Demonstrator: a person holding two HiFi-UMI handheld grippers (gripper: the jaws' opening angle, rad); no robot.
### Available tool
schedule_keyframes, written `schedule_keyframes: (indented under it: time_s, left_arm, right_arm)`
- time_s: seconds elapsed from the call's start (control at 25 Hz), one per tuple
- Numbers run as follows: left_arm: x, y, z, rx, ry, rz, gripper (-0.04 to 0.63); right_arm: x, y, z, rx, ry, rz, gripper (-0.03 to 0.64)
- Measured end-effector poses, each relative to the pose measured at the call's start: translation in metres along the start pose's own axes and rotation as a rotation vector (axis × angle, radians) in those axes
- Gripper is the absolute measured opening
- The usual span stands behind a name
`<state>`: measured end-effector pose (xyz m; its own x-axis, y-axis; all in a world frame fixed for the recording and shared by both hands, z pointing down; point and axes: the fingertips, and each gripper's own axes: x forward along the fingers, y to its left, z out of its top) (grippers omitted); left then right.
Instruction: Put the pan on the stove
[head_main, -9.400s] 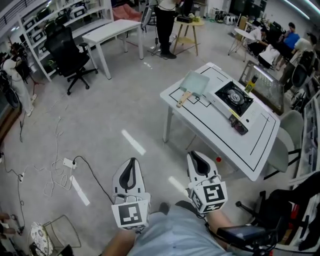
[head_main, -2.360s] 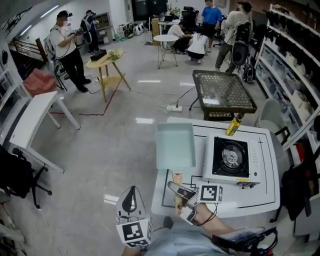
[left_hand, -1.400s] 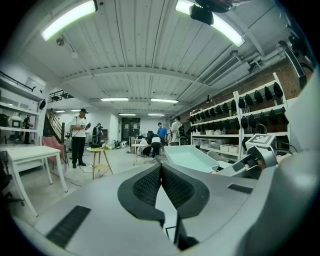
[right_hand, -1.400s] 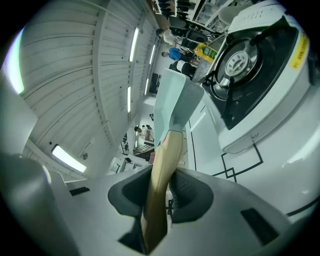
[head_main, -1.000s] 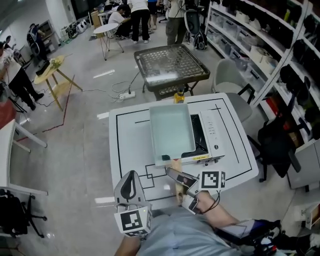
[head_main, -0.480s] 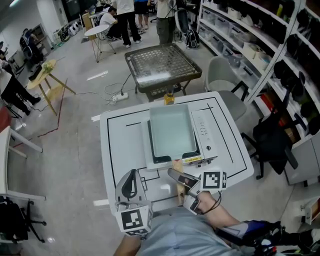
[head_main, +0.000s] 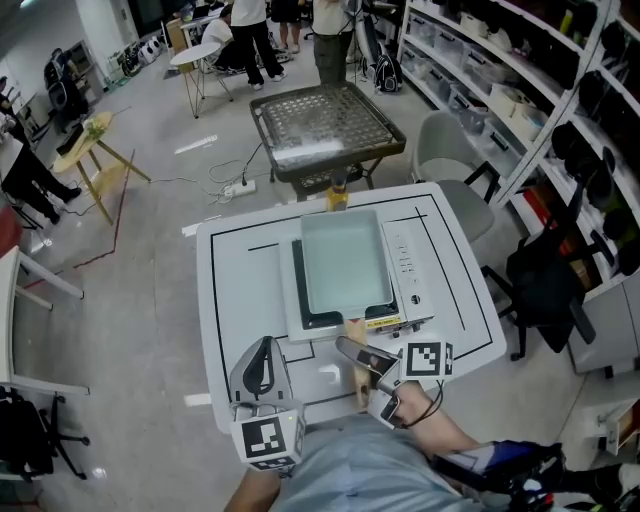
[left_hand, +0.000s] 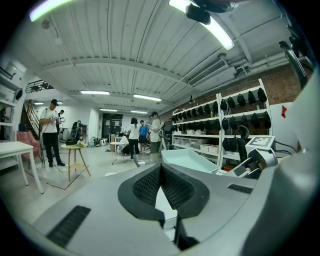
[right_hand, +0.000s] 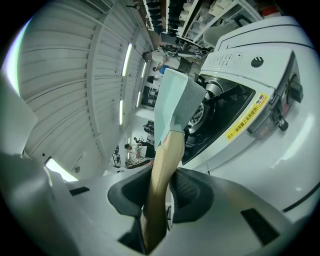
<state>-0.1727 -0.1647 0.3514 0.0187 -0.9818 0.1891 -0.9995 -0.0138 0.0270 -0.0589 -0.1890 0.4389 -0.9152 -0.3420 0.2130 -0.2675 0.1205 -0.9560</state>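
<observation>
A pale mint rectangular pan with a wooden handle is over the burner of the white portable stove on the white table. My right gripper is at the table's near edge, shut on the handle. In the right gripper view the handle runs up between the jaws to the pan. The pan is tilted a little over the black burner of the stove. My left gripper is left of it over the table's near edge, shut and holding nothing. Its pads meet in the left gripper view.
A yellow can stands at the table's far edge behind the stove. Beyond it is a metal mesh cart. A grey chair and dark shelving are to the right. Several people stand at the far end of the room.
The pan has moved from the table left of the stove to over the burner, carried by my right gripper. In the last half second it has hardly shifted. The left gripper stays put.
</observation>
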Motion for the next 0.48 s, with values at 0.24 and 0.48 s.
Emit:
schedule_keyframes:
  time_s: [0.24,0.48]
  left_arm:
    - [0.01,-0.006,-0.003,0.005,0.009,-0.001,0.018]
    - [0.019,-0.011,-0.01,-0.003,0.019,0.004,0.018]
  right_arm:
    - [-0.002,-0.011,0.009,-0.022,0.023,-0.016,0.117]
    - [-0.001,-0.017,0.012,0.026,0.036,-0.007,0.118]
